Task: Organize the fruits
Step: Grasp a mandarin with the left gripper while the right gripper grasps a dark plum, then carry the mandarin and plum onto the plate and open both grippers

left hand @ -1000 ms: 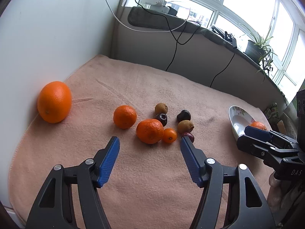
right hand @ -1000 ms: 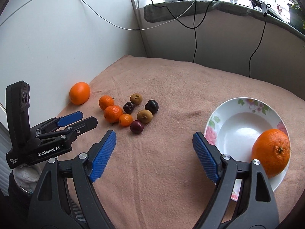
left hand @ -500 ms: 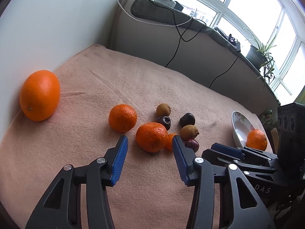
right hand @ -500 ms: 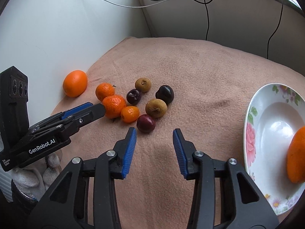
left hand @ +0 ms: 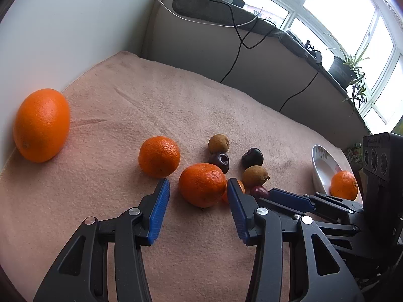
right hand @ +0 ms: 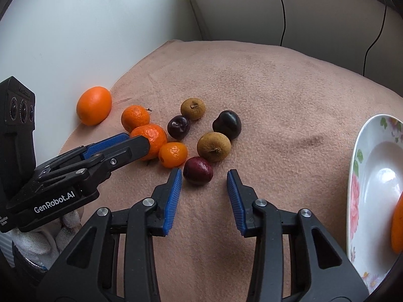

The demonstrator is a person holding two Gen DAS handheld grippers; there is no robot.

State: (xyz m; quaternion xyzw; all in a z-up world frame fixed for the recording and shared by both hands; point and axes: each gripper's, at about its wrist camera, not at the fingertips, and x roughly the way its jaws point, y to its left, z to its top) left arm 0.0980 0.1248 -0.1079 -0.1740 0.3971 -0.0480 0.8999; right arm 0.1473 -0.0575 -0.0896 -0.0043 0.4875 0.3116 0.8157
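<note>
On the pink cloth (right hand: 277, 95) lie several fruits. My left gripper (left hand: 197, 185) is open, its blue pads either side of a wrinkled tangerine (left hand: 202, 185) without touching it. In the right wrist view that gripper (right hand: 136, 139) reaches in from the left against the same tangerine (right hand: 153, 136). My right gripper (right hand: 204, 175) is open around a red plum (right hand: 197, 171), which sits close to its left pad. Beyond lie a small orange (right hand: 173, 154), two kiwis (right hand: 214, 146), two dark plums (right hand: 226, 124), a mandarin (right hand: 135, 118) and a big orange (right hand: 94, 105).
A flowered white plate (right hand: 370, 171) stands at the right with one orange (left hand: 343, 185) in it. A white wall runs along the left, close to the big orange. Cables hang down the ledge at the back. A gloved hand (right hand: 32, 246) holds the left gripper.
Both grippers have narrowed their jaws and come down and forward onto the fruit cluster. The right one swung left, away from the plate, toward the red plum.
</note>
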